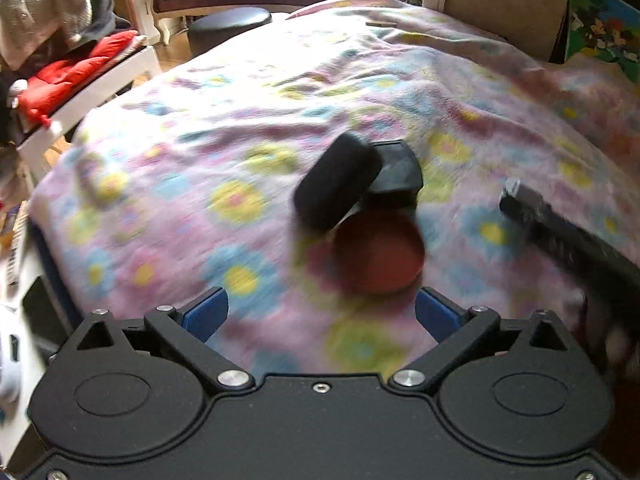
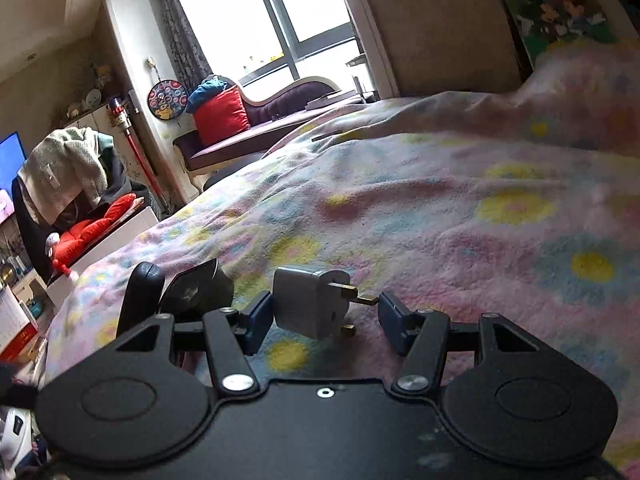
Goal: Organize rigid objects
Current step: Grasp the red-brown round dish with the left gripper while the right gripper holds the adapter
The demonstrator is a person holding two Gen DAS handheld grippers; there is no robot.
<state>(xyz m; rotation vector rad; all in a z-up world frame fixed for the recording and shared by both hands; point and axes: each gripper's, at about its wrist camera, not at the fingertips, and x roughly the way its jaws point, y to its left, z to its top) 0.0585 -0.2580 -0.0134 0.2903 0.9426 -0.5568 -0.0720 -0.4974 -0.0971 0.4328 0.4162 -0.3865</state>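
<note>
Rigid objects: a small cluster lies on the flowered blanket (image 1: 248, 128) of the bed, a grey plug adapter apart from it
Black oval case (image 1: 338, 182): tilted up on its edge, leaning against the black angular block; in the right wrist view it stands at the left (image 2: 140, 296)
Black angular block (image 1: 396, 174): just behind and right of the oval case, touching it; in the right wrist view it sits beside the case (image 2: 198, 288)
Red round lid (image 1: 380, 256): open side up on the blanket, just in front of the two black pieces, its rim close under the oval case
Grey plug adapter (image 2: 310, 302): between the two blue pads of the right claw, brass pins pointing toward the right pad; its body is against the left pad, while the pin tip comes just short of or onto the right pad, contact unclear
Left claw (image 1: 322, 314): spread wide and empty, blue pads either side of the blanket just before the red lid, touching nothing
Right claw (image 2: 320, 318): partly closed about the adapter; whether it truly grips cannot be told
Black bar (image 1: 560, 232): a dark elongated piece with a grey end reaching in from the right of the left wrist view, blurred; likely part of the other claw
Surroundings: a bench with a red cushion (image 2: 220, 116) under the window (image 2: 272, 20); red fabric (image 1: 68, 76) on a white shelf to the left
</note>
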